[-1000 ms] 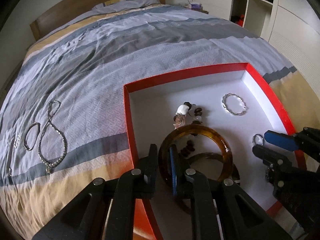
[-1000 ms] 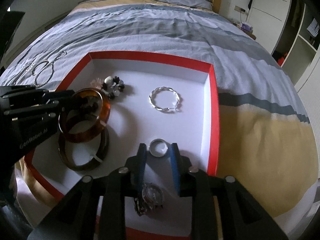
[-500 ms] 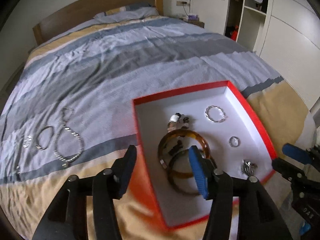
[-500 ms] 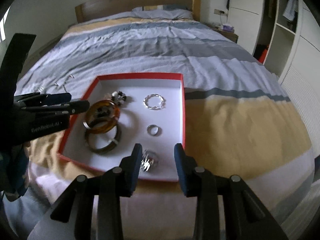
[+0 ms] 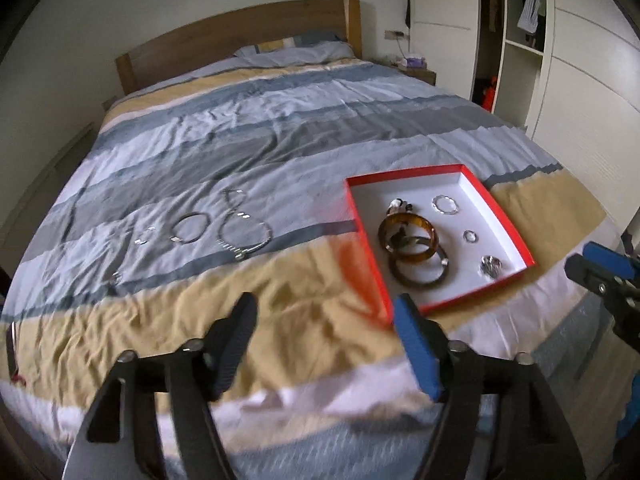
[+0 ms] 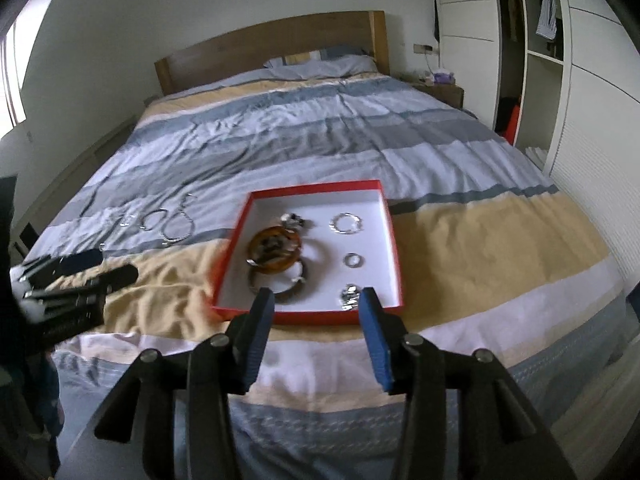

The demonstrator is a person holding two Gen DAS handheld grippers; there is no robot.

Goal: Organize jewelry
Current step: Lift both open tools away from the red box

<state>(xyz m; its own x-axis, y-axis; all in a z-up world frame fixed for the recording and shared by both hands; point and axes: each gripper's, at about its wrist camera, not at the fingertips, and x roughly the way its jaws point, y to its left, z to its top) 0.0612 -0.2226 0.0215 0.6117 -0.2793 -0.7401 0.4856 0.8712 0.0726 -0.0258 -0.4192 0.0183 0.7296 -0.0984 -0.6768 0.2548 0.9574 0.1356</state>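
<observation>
Both claws have pulled up and back from the box since a second ago, when the left one pinched the amber bangle and the right one sat by the small ring. Now the left gripper (image 5: 326, 344) is empty, and its black and blue jaws are opening wide over the yellow stripe of the striped bed cover (image 5: 280, 128). The right gripper (image 6: 316, 332) is empty too. Its blue jaws are opening, about half wide, just before the near rim of the flat red cardboard box with a white inside (image 6: 394, 240).

Inside the box lie the shiny amber plastic bangle (image 5: 408, 236), resting partly on a dark brown bangle (image 5: 418, 270), a twisted silver bracelet (image 5: 445, 204), a small silver ring (image 5: 470, 236), a little silver clump (image 5: 491, 266) and a bead piece (image 5: 400, 206).

Well apart, to the left on the cover, wait a long silver chain necklace (image 5: 244, 228), a thin silver bangle (image 5: 190, 228) and some tiny silver bits (image 5: 143, 237).

I think one drop-off step is done. Next, a claw likely needs to swing left, come down low and pinch a thin piece off the soft cover.
</observation>
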